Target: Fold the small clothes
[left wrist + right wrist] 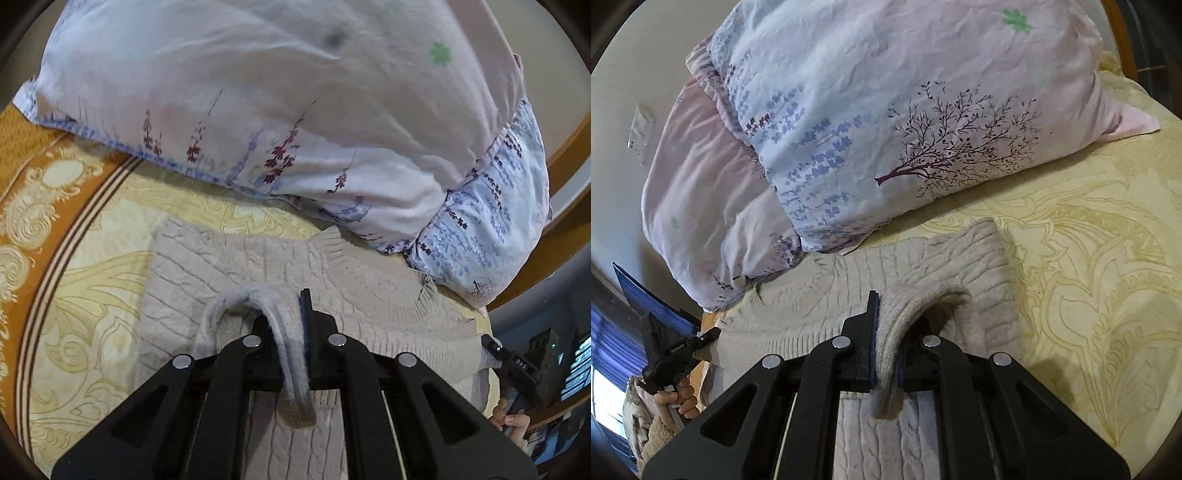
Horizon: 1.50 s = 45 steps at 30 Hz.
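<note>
I see a fuzzy cable-knit sweater [236, 266], matt black plastic grippers [291, 332], and smooth cotton pillows [886, 110].

The yellow-patterned bed [1089, 258] carries a beige knit sweater [820, 295] and floral pillows [886, 129].

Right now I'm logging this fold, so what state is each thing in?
Left gripper: shut on sweater hem.
Right gripper: shut on sweater hem.
Sweater: lying on the bedsheet, near edge lifted.
Pillows: stacked, beyond the sweater.
Bedsheet: spread flat.
</note>
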### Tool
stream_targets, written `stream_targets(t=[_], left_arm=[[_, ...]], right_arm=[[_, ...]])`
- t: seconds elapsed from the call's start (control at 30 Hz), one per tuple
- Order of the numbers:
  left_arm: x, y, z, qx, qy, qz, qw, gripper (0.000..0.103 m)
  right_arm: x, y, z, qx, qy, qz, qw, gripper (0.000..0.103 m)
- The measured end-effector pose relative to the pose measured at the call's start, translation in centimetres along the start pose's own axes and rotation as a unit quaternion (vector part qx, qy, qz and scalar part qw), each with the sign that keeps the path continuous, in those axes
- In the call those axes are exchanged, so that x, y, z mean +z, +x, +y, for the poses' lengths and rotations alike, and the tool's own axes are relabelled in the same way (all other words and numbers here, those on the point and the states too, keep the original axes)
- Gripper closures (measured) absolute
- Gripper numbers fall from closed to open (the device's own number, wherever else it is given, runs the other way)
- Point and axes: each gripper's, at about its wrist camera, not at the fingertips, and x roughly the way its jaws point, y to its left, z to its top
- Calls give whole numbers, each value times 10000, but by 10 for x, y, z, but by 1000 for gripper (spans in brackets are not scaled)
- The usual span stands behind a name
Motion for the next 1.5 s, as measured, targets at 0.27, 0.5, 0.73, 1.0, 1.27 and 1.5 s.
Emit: stream_targets(t=[0.27, 0.5, 0.73, 1.0, 1.27, 1.5], left_arm=[[13, 9, 8, -286, -578, -26, 9979, 69], [23, -10, 4, -405, -564, -345, 9970, 55], [-7, -31, 5, 240, 332, -36, 9992, 59], [-36, -29, 1, 902, 1130, 79, 9895, 62], [-44, -29, 12, 916, 1032, 225, 9902, 84], [-48, -38, 18, 716, 944, 223, 9927, 96]], right_arm=[[17, 16, -2, 215, 447, 189, 9986, 58], [23, -7, 5, 412, 322, -328, 9981, 46], [-9, -45, -13, -296, -261, -285, 9988, 59], [-41, -40, -18, -705, -686, 87, 9951, 70], [-51, -41, -18, -736, -837, 109, 9937, 91], [-56, -52, -19, -635, -741, -27, 9952, 93]])
